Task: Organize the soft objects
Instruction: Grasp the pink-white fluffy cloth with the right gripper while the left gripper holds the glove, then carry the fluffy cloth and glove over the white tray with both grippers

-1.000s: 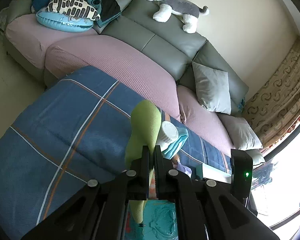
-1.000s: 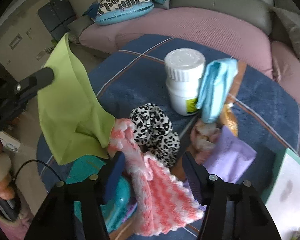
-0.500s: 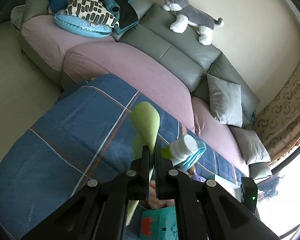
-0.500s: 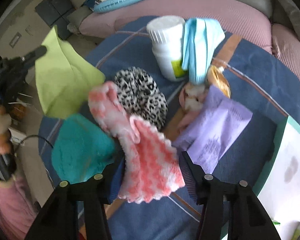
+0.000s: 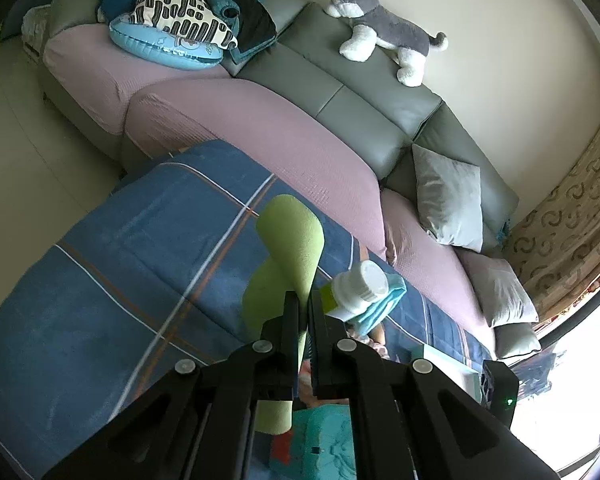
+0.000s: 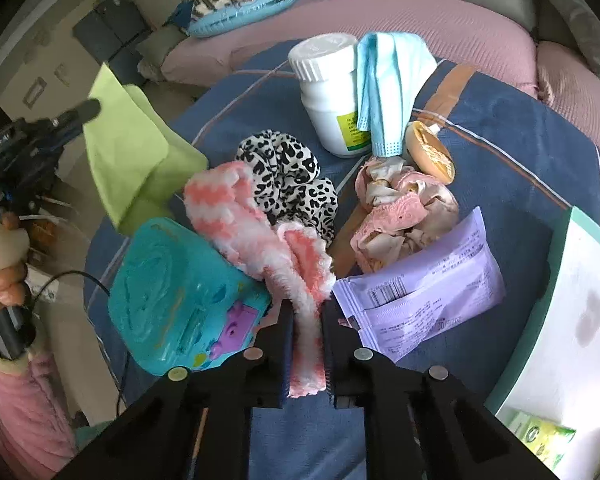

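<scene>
My left gripper [image 5: 303, 300] is shut on a lime green cloth [image 5: 290, 248], which hangs above the blue plaid table cover [image 5: 120, 280]; the same green cloth [image 6: 132, 152] shows at the left of the right wrist view. My right gripper [image 6: 305, 312] is shut on a fluffy pink-and-white cloth [image 6: 256, 232] that drapes over a teal toy box [image 6: 172, 288]. A leopard-print scrunchie [image 6: 292, 176], a crumpled pink fabric [image 6: 404, 208] and a light blue face mask [image 6: 388, 80] lie just beyond.
A white pill bottle [image 6: 332, 92] stands behind the scrunchie, with a purple packet [image 6: 428, 284] at the right. A white tray with a teal rim [image 6: 556, 288] sits far right. A sofa [image 5: 300, 136] with cushions and a plush dog [image 5: 384, 36] lies beyond the table.
My right gripper's jaws have gone from open around the pink-and-white cloth to shut on it, and the view has shifted nearer. The left gripper still holds the green cloth aloft.
</scene>
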`<state>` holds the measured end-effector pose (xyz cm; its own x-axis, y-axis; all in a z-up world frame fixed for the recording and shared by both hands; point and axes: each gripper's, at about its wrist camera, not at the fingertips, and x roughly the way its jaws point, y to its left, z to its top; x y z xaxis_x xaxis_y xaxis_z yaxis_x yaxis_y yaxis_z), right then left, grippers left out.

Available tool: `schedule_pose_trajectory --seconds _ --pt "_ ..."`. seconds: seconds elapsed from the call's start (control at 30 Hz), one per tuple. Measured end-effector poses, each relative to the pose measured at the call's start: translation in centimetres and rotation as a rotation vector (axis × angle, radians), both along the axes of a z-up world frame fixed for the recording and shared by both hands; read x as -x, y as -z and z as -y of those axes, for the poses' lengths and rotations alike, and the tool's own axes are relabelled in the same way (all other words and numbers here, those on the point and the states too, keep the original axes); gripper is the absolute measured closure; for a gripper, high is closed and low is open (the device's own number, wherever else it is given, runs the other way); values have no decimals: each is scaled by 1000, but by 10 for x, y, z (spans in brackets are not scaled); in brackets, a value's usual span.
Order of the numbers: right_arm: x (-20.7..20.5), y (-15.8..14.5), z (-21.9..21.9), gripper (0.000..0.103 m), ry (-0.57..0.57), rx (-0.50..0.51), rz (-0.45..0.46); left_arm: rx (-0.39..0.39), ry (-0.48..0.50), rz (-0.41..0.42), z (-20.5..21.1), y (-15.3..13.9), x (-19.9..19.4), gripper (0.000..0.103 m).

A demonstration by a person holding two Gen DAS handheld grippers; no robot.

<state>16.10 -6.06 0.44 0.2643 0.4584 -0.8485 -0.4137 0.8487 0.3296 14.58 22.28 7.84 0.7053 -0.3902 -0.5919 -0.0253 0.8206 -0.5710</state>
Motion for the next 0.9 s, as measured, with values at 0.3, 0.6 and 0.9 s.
schedule_pose_trajectory --seconds 0.3,0.6,0.9 --pt "13 -35 38 92 102 -274 46 16 12 16 19 -17 6 99" --pt "30 -86 61 92 169 -441 190 -10 29 88 43 -60 15 99" --pt "64 -134 118 92 300 -468 368 -40 97 187 86 -106 25 99"
